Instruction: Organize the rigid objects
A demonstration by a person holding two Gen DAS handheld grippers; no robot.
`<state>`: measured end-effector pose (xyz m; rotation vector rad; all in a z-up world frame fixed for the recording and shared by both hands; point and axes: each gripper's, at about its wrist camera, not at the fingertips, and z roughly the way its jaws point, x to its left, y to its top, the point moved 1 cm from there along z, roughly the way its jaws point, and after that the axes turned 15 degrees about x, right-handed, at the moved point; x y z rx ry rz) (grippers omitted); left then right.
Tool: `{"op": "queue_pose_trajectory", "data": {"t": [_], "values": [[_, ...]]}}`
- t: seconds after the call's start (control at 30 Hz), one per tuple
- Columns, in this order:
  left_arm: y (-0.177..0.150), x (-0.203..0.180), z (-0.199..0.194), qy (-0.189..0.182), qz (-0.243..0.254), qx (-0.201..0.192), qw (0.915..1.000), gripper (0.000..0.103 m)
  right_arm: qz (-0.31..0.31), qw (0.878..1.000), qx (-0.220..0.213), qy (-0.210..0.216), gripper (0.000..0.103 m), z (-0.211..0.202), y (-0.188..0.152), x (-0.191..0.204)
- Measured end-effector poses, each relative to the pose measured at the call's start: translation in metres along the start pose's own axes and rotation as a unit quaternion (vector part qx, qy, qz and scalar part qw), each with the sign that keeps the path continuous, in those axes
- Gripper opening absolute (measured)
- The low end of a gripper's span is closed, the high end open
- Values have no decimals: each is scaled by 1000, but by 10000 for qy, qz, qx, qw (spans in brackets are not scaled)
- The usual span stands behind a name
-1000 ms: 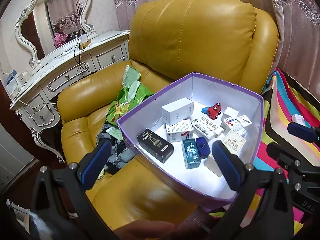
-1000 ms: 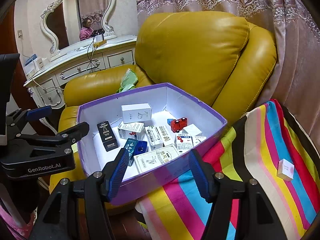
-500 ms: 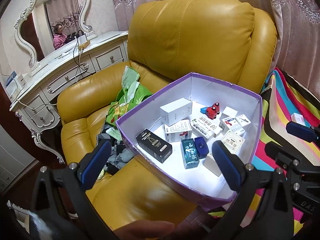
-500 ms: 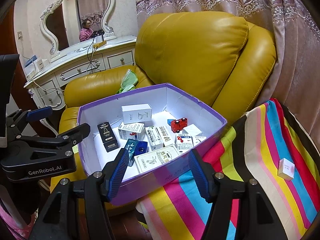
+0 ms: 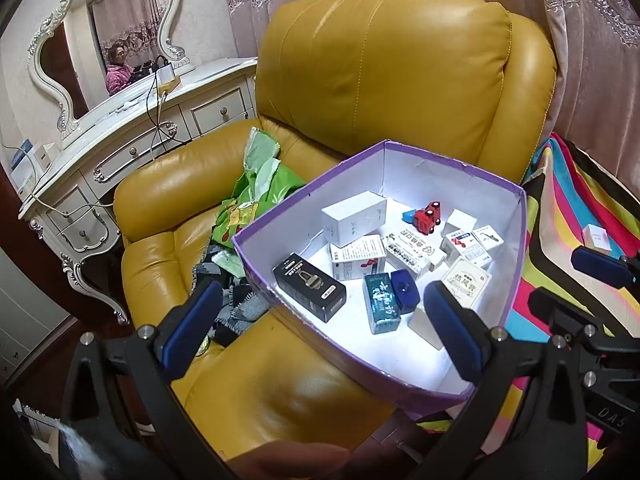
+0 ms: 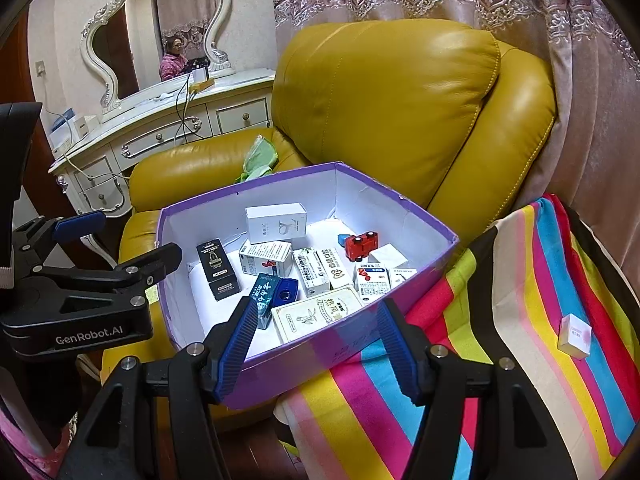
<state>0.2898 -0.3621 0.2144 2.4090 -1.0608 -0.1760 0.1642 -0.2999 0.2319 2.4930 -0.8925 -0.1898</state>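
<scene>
A purple-rimmed white box (image 5: 516, 240) (image 6: 336, 344) sits on the yellow armchair's seat. It holds several small cartons, a black carton (image 5: 309, 286) (image 6: 217, 269), a teal carton (image 5: 381, 302), a red toy car (image 5: 427, 217) (image 6: 361, 245) and a blue case (image 6: 286, 291). One small white-pink carton (image 6: 575, 336) (image 5: 596, 237) lies alone on the striped cloth to the right. My left gripper (image 5: 320, 330) is open and empty in front of the box. My right gripper (image 6: 316, 350) is open and empty at the box's near wall.
The yellow armchair (image 5: 384, 80) backs onto a pink curtain. A green bag (image 5: 256, 184) and dark clothes lie on the seat left of the box. A white dresser with mirror (image 5: 120, 132) stands at the left. The striped cloth (image 6: 540, 320) covers the surface at right.
Both views have shifted only slightly; the box and its contents stay put and both grippers remain open.
</scene>
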Motion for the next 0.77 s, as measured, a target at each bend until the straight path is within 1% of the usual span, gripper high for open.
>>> {"op": "queue_pose_trajectory", "data": {"t": [0.37,0.47,0.57,0.63,0.67,0.73,0.77], "values": [[0,1,-1,-17,2,4,10000,101,-26,10000,15,15,63,1,-1,2],[-2,-2,-3,-82,74,-31,9999,101,-30,10000,14,10,63,0,-1,2],[-3,-6,-5,-18,146,-54,9999,101,-27,10000,11,12,63,0,-1,2],[-3,-7,-3,-190,186,20,9996,101,-25,10000,7,10,63,1,-1,3],[-2,-8,-3,-220,216,10,9995,101,-28,10000,8,8,63,0,-1,3],[-4,-8,-7,1,131,-235,9996,101,-37,10000,7,0,63,1,-2,3],[-5,-8,-8,54,125,-319,9994,101,-35,10000,4,-7,63,0,-3,3]]}}
